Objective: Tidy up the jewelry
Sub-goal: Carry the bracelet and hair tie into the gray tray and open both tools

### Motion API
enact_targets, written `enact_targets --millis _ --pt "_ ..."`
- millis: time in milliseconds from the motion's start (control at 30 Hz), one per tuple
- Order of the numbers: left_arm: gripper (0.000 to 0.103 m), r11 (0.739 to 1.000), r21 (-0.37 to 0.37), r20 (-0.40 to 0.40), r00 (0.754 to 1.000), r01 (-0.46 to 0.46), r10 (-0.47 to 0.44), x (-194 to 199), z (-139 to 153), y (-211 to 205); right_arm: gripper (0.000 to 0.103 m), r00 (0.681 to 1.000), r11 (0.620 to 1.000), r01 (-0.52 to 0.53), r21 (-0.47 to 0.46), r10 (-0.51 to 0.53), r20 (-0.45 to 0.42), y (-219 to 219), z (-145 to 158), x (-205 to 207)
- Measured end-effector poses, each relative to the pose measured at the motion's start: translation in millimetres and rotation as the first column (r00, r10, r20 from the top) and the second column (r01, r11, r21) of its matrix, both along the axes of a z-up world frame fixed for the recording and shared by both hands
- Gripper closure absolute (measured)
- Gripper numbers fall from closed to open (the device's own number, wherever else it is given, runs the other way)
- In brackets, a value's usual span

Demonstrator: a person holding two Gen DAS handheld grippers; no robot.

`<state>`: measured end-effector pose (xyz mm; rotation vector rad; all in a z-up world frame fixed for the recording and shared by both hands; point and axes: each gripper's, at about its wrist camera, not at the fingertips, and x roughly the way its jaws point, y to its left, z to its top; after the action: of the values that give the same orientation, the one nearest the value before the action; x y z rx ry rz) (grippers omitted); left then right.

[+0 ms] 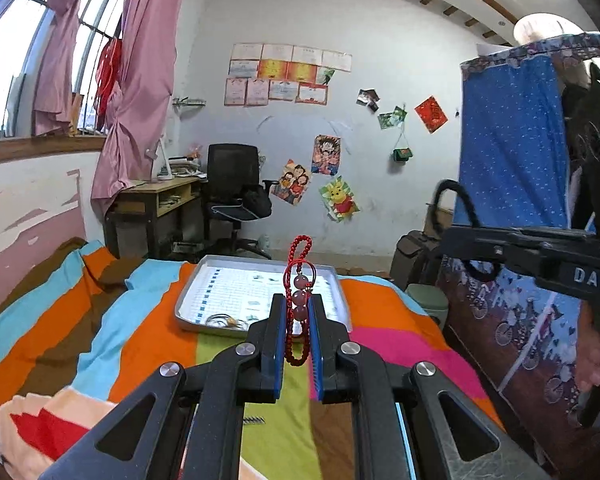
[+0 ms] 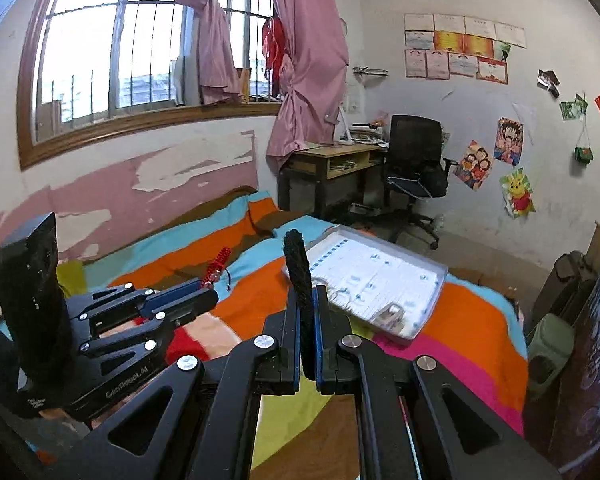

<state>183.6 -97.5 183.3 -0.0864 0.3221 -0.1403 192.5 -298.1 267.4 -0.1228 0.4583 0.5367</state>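
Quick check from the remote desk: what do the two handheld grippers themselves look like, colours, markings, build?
Both are black linkage frames with silver pivot bolts and blue-padded fingers. The left gripper has a tall black handle and white lettering on its side; the right gripper shows white letters "DAS".

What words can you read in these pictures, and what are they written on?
"DAS": white letters on the right gripper body, cut off by the picture's edge.
"GenRobot.AI": on the left gripper body, small, only roughly readable.
Wall certificates, red paper, tray sheet: print too small or blurred to read.
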Motion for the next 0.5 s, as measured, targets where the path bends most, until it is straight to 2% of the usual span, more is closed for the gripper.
enact_targets --millis 167,267,367,500 --pt "0.092 1.0 -0.029 -0.028 1.0 -0.004 0.003 54.1 -24.4 26.6 0.098 0.999 0.998 0.027 0.058 -0.026 -0.026 9.6 -27.4 57.4" --pt "0.092 0.999 -0.036 -0.041 0.999 0.002 -0.003 88.2 -45.3 34.0 0.098 0.999 0.997 0.041 0.068 -0.042 0.013 15.0 -57.8 88.7" --pt "0.092 0.999 -0.045 -0.066 0.998 0.021 -0.024 127.2 -70.2 40.8 0.098 0.998 0.993 0.057 0.103 -0.055 -0.016 18.9 -96.5 130.1" --pt "0.092 0.996 -0.074 -0.111 0.992 0.045 -0.053 183.1 -107.5 53.3 0.098 0.997 0.996 0.062 0.071 -0.059 -0.049 33.7 -147.2 190.1"
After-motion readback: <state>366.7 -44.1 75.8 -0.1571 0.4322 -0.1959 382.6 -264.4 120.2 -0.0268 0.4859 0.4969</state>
